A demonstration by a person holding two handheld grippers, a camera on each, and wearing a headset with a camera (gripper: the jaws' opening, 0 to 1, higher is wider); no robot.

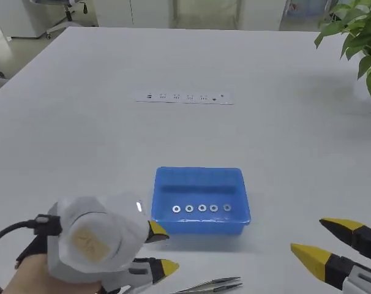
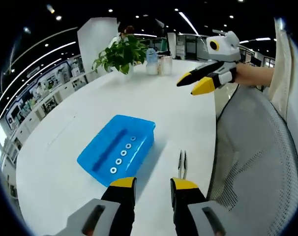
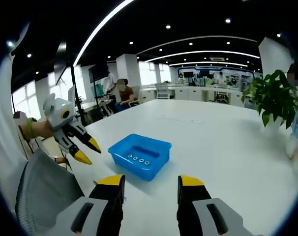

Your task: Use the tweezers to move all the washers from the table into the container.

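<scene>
Nearest the headset, at 7 o'clock in the head view, the left gripper point(image 1: 166, 249) is held low over the white table point(image 1: 100, 141). Its yellow-tipped jaws are parted by a moderate gap, and nothing is gripped between them. In its own view the left gripper's tips point(image 2: 153, 184) are seen apart, with bare tabletop showing through the gap.

At 5 o'clock in the head view the right gripper point(image 1: 308, 236) is held with its jaws likewise spread and nothing is clasped. The same open gap is seen in the right gripper view point(image 3: 151, 182).

The tweezers point(image 1: 213, 284) are laid flat on the table at 6 o'clock, just beside the left gripper and untouched by either gripper. In the left gripper view the tweezers point(image 2: 182, 164) are seen just ahead of the right-hand jaw, close to the table's near edge.

The blue container point(image 1: 198, 173) is set at 12 o'clock from the tweezers, between the two grippers and slightly beyond them. Five washers point(image 1: 201, 208) are lined up in a row on its floor.

Beyond the container a wide stretch of bare tabletop is left open towards 12 o'clock. It is broken only by a recessed socket strip point(image 1: 184, 97). A potted plant point(image 1: 357, 30) is placed at 2 o'clock by the far right edge. A mesh chair back point(image 2: 252, 162) is seen past the near edge.
</scene>
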